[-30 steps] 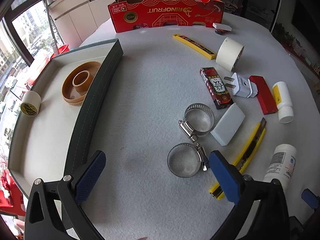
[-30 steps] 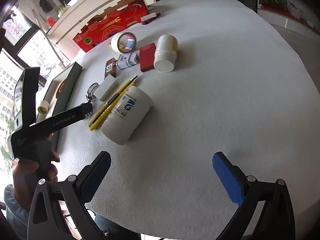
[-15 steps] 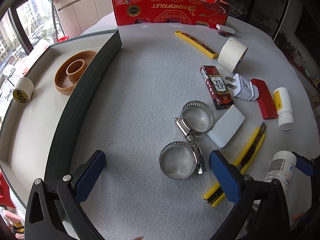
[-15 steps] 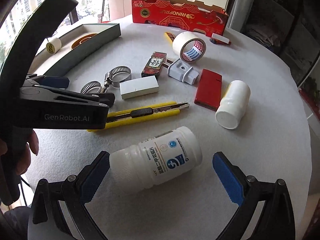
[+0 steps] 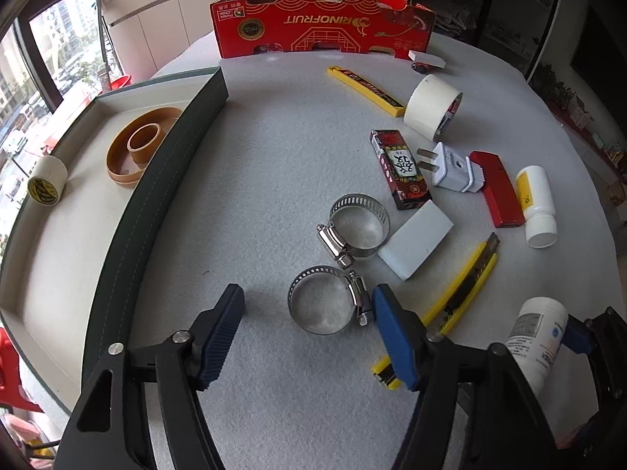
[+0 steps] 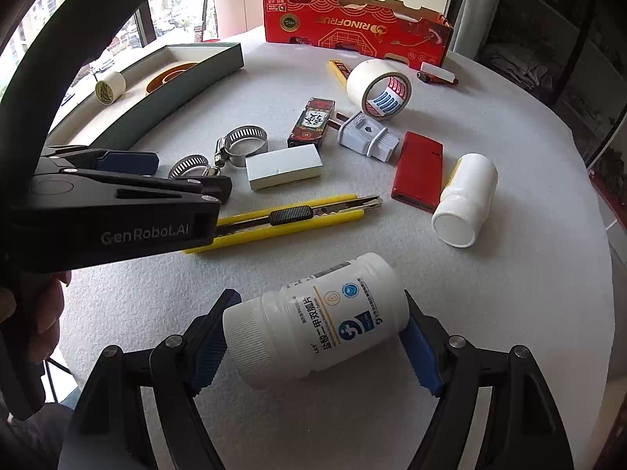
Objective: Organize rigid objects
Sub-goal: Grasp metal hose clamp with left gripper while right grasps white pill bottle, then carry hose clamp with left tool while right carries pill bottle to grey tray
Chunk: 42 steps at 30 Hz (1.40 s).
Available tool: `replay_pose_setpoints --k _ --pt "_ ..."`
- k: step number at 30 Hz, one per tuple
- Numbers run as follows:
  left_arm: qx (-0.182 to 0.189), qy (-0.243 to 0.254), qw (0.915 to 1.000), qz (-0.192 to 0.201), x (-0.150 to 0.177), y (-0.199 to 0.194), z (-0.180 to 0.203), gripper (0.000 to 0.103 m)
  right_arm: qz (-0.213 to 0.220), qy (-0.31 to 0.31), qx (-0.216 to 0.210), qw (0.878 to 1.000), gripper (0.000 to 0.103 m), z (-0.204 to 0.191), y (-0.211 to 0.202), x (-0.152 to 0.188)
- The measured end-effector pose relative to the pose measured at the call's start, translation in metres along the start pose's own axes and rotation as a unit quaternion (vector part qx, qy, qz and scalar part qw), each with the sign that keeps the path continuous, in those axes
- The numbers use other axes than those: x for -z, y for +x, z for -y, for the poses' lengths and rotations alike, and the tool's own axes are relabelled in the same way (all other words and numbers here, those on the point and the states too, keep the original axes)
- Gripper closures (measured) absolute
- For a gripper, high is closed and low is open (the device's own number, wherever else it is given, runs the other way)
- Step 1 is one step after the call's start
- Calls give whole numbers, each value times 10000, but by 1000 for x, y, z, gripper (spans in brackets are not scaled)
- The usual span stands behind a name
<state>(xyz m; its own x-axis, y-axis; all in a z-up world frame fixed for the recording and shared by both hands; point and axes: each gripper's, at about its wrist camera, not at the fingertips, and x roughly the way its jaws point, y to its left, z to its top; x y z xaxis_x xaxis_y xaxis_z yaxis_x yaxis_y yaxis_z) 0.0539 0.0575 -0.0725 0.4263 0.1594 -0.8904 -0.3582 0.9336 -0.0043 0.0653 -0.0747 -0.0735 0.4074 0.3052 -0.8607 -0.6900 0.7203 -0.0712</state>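
Observation:
My right gripper (image 6: 315, 342) is shut on a large white pill bottle (image 6: 317, 319), its pads against the cap end and the base; the bottle also shows in the left wrist view (image 5: 535, 333). My left gripper (image 5: 307, 333) is open around the near metal hose clamp (image 5: 323, 299), its right pad close beside the clamp's screw. A second hose clamp (image 5: 358, 225) lies just behind. The green-walled tray (image 5: 172, 164) on the left holds a brown tape ring (image 5: 137, 149) and a small white tape roll (image 5: 47, 186).
On the white table lie a yellow box cutter (image 6: 290, 217), white block (image 6: 284, 166), red case (image 6: 419, 170), small white bottle (image 6: 466, 199), white plug (image 6: 366, 137), dark packet (image 6: 313, 121), big tape roll (image 6: 380, 88). A red cardboard box (image 5: 325, 25) stands at the back.
My right gripper moved to the large white bottle and closed on it. My left gripper moved forward and narrowed around the near hose clamp.

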Motion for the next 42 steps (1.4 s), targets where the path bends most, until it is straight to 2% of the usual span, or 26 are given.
replay_pose_setpoints --k 1,6,12,22,27,35,42 --pt "28 65 10000 20 1 -2 2 60 34 28 21 10000 24 0 -4 1" --pt "199 9 9998 -65 8 -12 -1 60 175 246 246 9992 24 1 -27 7" --pt "148 182 9995 230 23 -44 4 60 254 760 323 9963 24 8 -56 20" --pt "326 435 9972 511 42 -82 21 60 -42 1426 286 9894 24 27 -78 35" --pt "337 576 9957 648 52 -95 25 60 -133 1524 303 9878 24 30 -86 40" --pt "344 628 9937 861 56 -116 20 59 -177 1686 148 9854 24 34 -102 29" --pt "238 483 9921 1135 44 -141 -2 59 -74 1474 75 9890 24 21 -119 -2"
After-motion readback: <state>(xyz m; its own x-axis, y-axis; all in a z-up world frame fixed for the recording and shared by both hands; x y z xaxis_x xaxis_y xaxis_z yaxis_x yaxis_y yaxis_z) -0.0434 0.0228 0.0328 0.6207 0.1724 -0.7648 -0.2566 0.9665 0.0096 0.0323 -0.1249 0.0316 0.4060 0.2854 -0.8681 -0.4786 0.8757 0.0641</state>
